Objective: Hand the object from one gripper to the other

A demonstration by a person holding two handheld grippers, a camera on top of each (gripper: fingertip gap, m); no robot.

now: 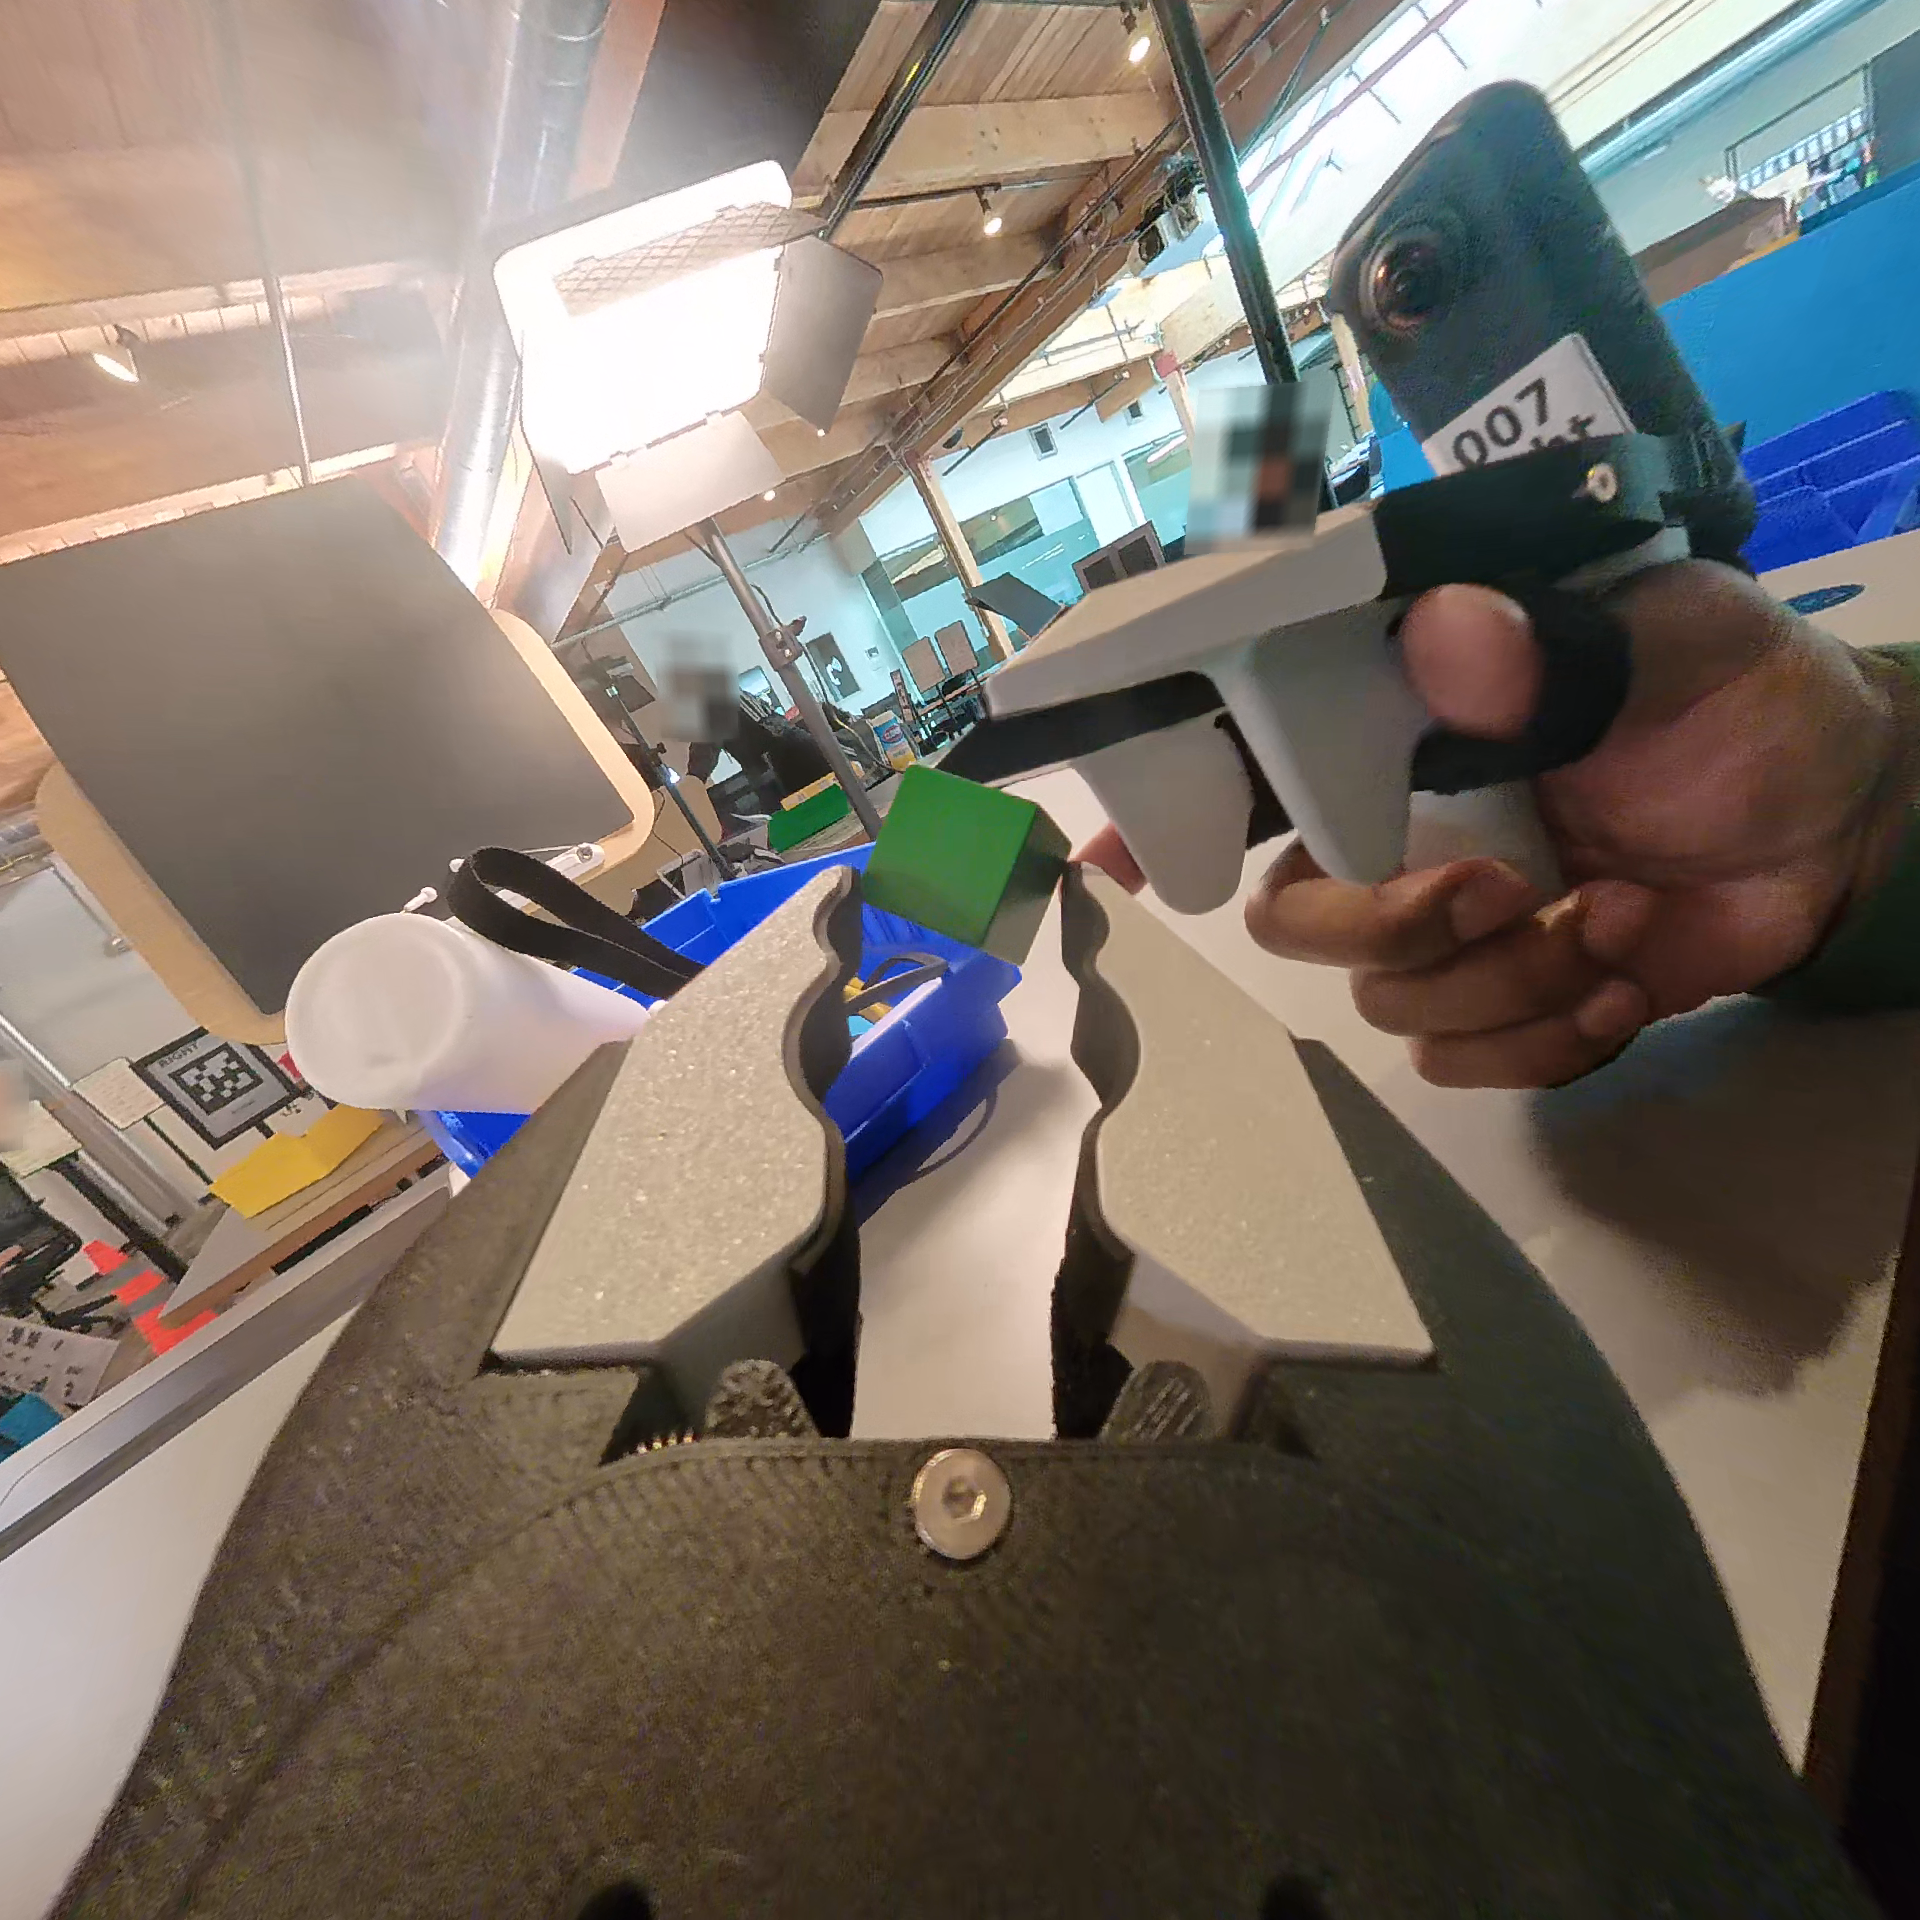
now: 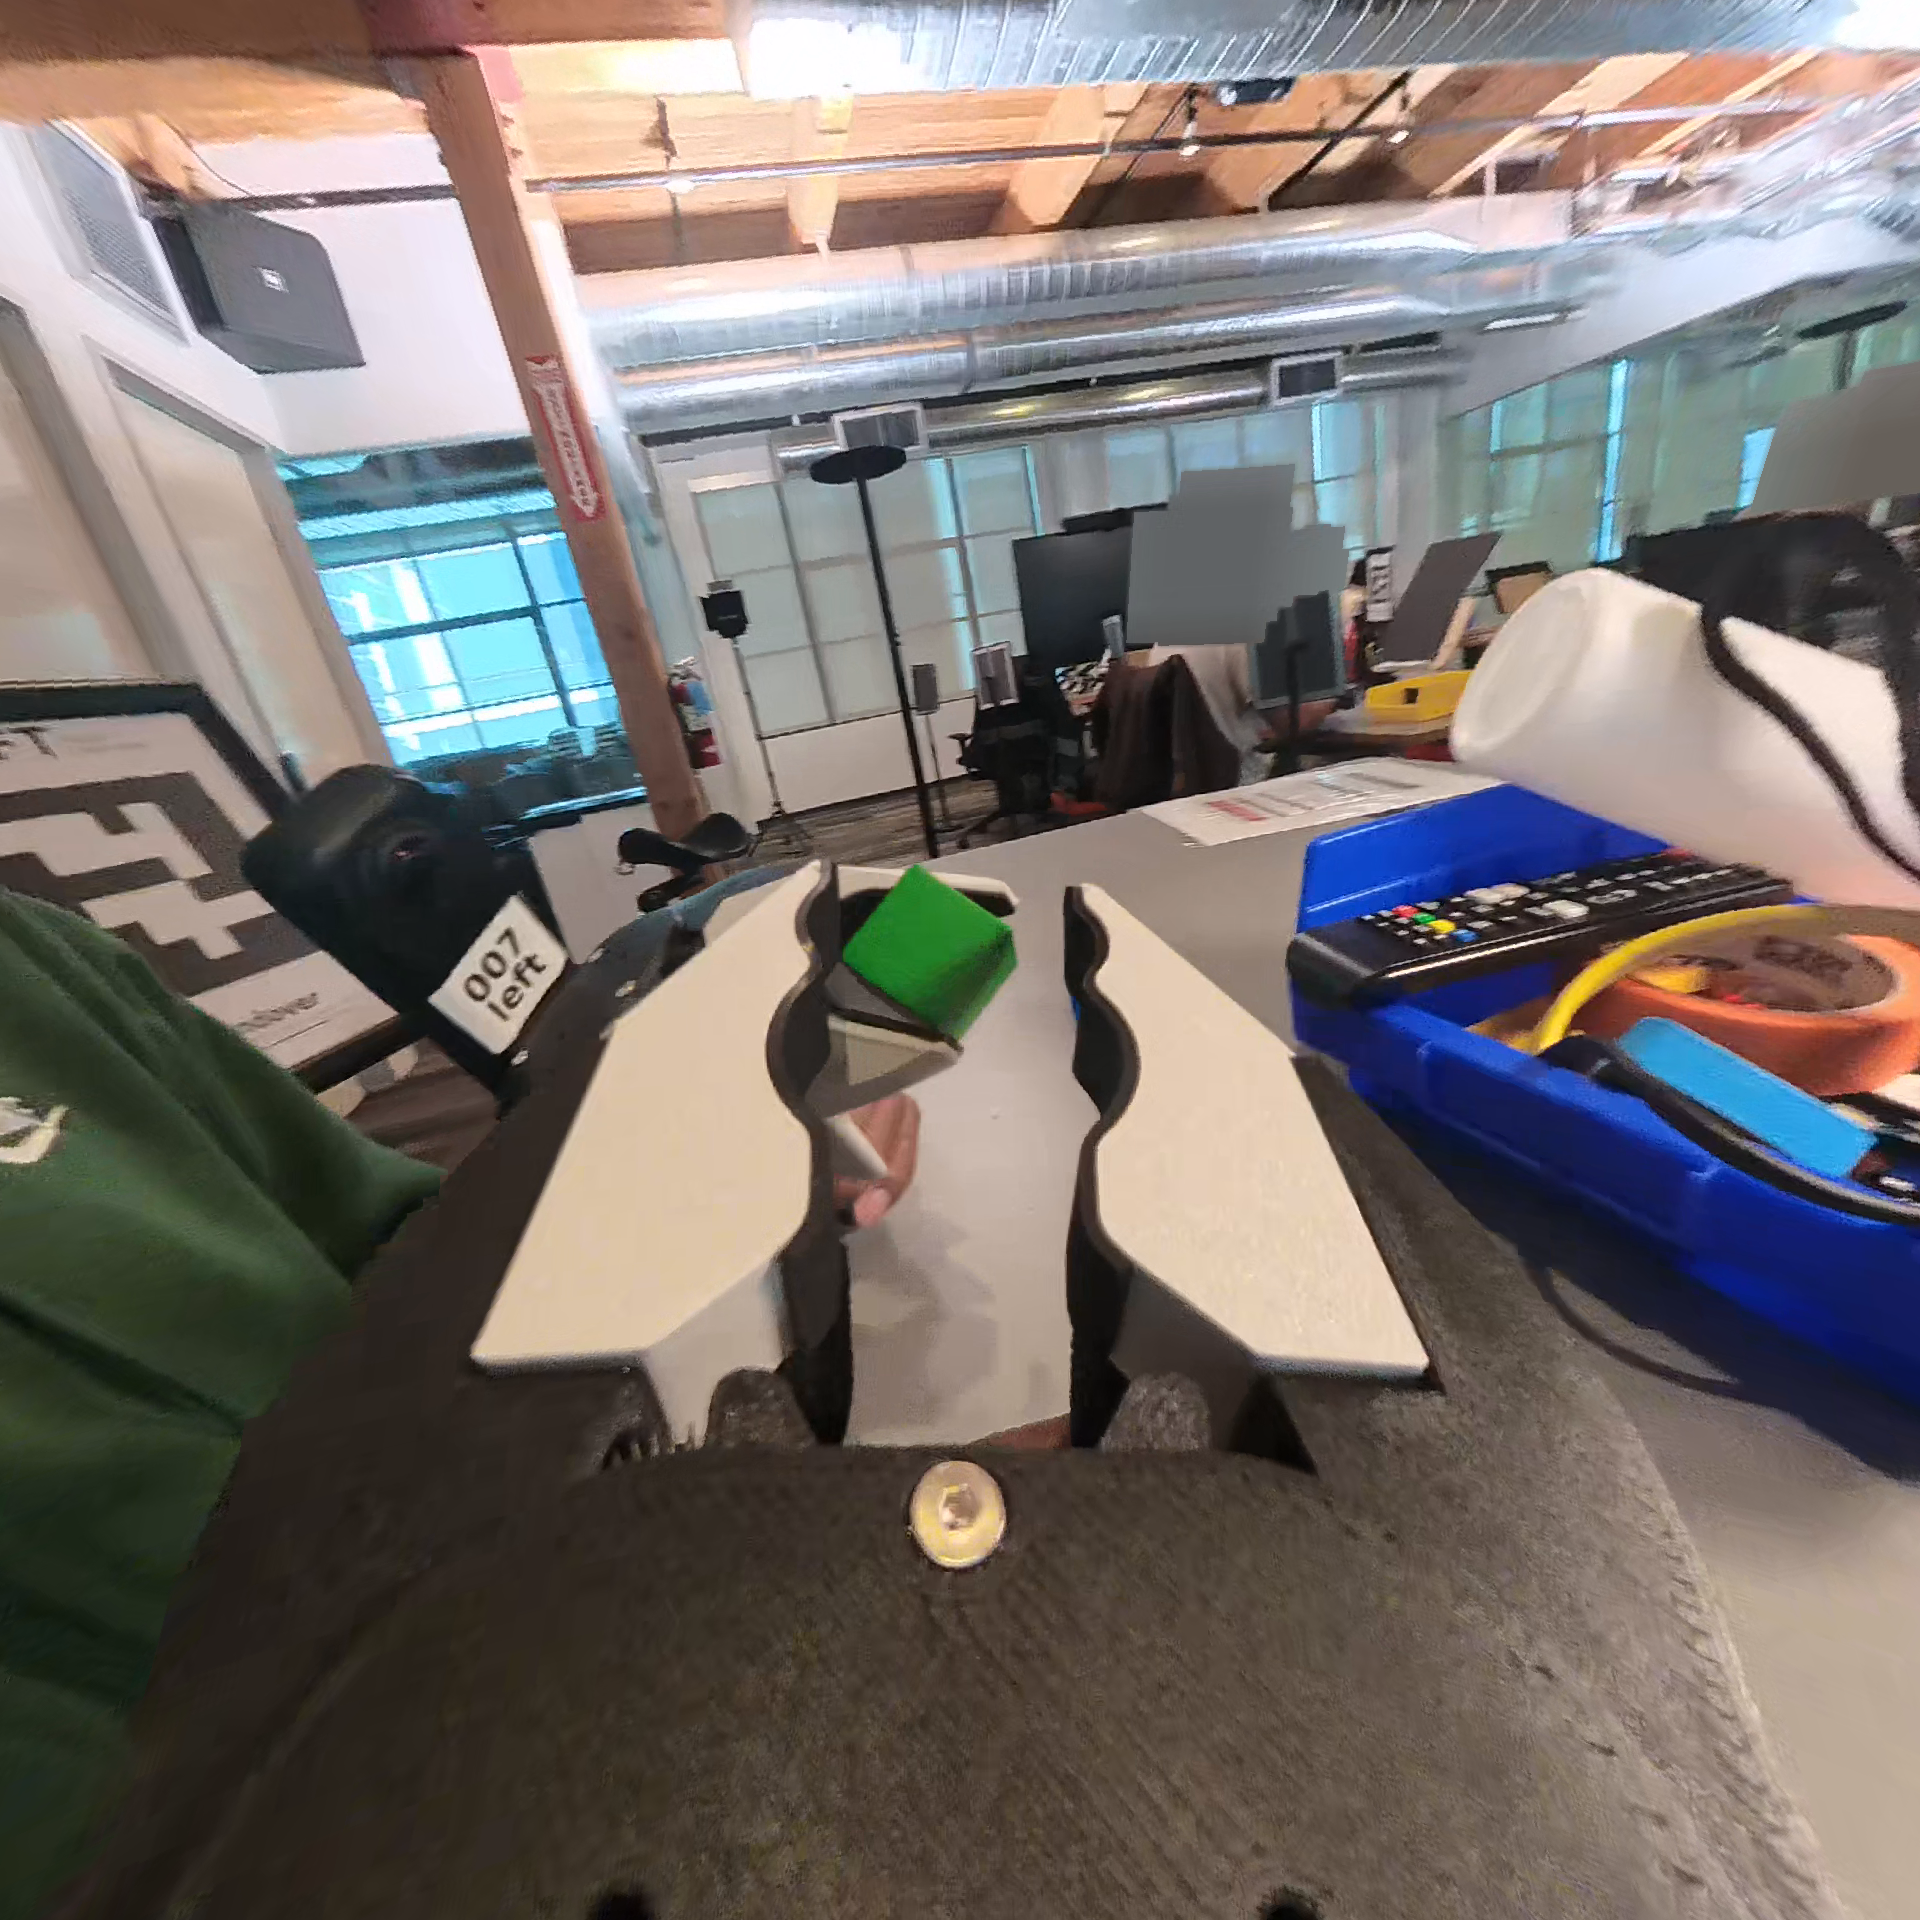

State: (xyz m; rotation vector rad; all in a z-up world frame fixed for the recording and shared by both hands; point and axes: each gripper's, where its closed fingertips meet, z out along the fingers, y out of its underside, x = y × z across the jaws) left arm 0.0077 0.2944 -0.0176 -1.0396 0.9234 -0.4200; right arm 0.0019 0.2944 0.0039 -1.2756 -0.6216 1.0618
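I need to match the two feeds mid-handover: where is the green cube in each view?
Left wrist view: green cube just above centre, at the tips of the near fingers.
Right wrist view: cube at centre, between the spread near fingers.
Shared landmark: blue bin.

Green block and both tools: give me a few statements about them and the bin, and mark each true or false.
1. The green block is clamped at the tips of the left tool. True.
2. The right tool is shut on the block. False: its fingers are spread wide, with the block in the gap between them.
3. The blue bin holds a remote control. True.
4. The white tube lies flat on the table. False: it sits raised over the bin.
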